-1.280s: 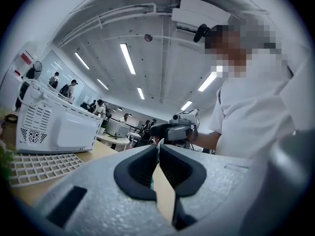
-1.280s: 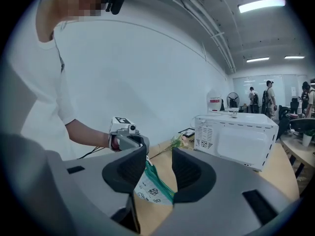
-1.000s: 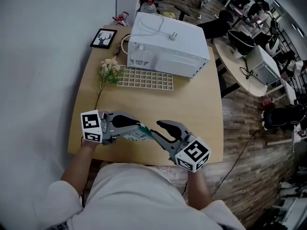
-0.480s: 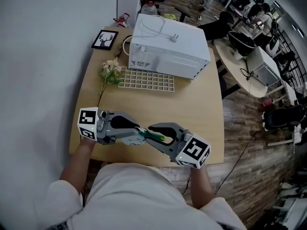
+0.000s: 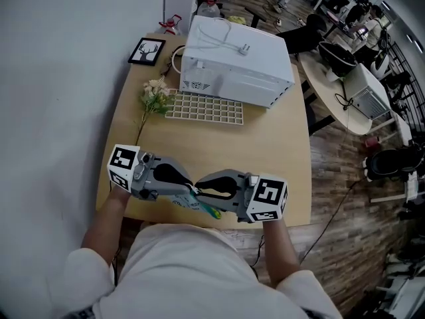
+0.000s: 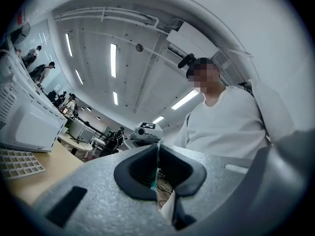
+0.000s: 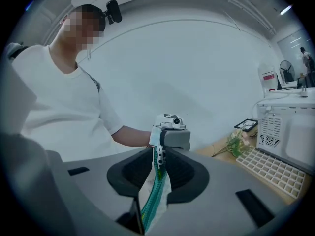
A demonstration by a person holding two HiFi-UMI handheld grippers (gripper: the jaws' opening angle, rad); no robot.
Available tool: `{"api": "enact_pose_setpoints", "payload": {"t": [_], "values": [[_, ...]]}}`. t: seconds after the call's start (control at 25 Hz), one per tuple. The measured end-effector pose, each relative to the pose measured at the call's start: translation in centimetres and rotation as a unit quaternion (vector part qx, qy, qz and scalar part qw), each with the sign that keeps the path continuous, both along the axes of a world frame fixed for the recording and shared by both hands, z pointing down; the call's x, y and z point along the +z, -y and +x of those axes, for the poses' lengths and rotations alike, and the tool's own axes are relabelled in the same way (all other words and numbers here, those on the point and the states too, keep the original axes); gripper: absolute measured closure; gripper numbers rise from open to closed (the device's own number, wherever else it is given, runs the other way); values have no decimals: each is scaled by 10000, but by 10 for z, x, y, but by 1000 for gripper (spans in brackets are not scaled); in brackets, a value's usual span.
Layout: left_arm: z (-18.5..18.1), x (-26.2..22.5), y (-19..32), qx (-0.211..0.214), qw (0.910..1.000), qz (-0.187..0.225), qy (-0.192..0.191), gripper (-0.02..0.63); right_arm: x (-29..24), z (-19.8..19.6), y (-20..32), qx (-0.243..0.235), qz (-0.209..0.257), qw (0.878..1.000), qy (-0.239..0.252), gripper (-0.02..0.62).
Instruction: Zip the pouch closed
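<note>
A small white pouch (image 5: 201, 205) with a green zipper (image 7: 156, 193) hangs between my two grippers over the table's near edge. My left gripper (image 5: 190, 191) is shut on a thin edge of the pouch (image 6: 156, 167) and points at the person's chest. From the opposite side my right gripper (image 5: 202, 193) faces it, its jaws closing on the pouch's zipper side. The green zipper runs up between the right gripper's (image 7: 158, 167) pads, with the metal zipper pull (image 7: 160, 156) at their tips. Most of the pouch is hidden by the jaws.
A white microwave (image 5: 236, 62) stands at the far end of the wooden table (image 5: 265, 151), with a white grid tray (image 5: 204, 109) in front of it. A flower sprig (image 5: 154, 97) and a framed deer picture (image 5: 146, 50) lie at the far left.
The right gripper swung left and turned to face the left gripper, tip to tip. Both drew nearer the table's near edge, and the pouch now hangs beneath them.
</note>
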State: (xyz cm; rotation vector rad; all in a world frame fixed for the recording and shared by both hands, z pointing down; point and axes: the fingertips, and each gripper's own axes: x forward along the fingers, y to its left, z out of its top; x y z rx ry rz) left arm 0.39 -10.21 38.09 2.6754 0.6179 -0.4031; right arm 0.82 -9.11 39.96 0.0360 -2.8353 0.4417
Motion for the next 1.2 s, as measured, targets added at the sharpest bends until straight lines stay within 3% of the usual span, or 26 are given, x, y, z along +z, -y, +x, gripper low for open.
{"api": "enact_pose_setpoints", "payload": {"t": [0.2, 0.44, 0.96, 1.2], "values": [[0, 0, -12, 317, 9995, 56, 55, 578, -1, -1, -12, -437, -355, 9982, 192, 526], [5, 6, -16, 402, 9989, 100, 209, 578, 5, 4, -19, -572, -520, 9969, 126, 538], [19, 25, -4, -299, 9981, 96, 539, 578, 24, 23, -4, 467, -250, 9974, -486, 546], [21, 27, -1, -484, 9978, -69, 439, 578, 28, 26, -2, 925, 357, 9909, -906, 545]]}}
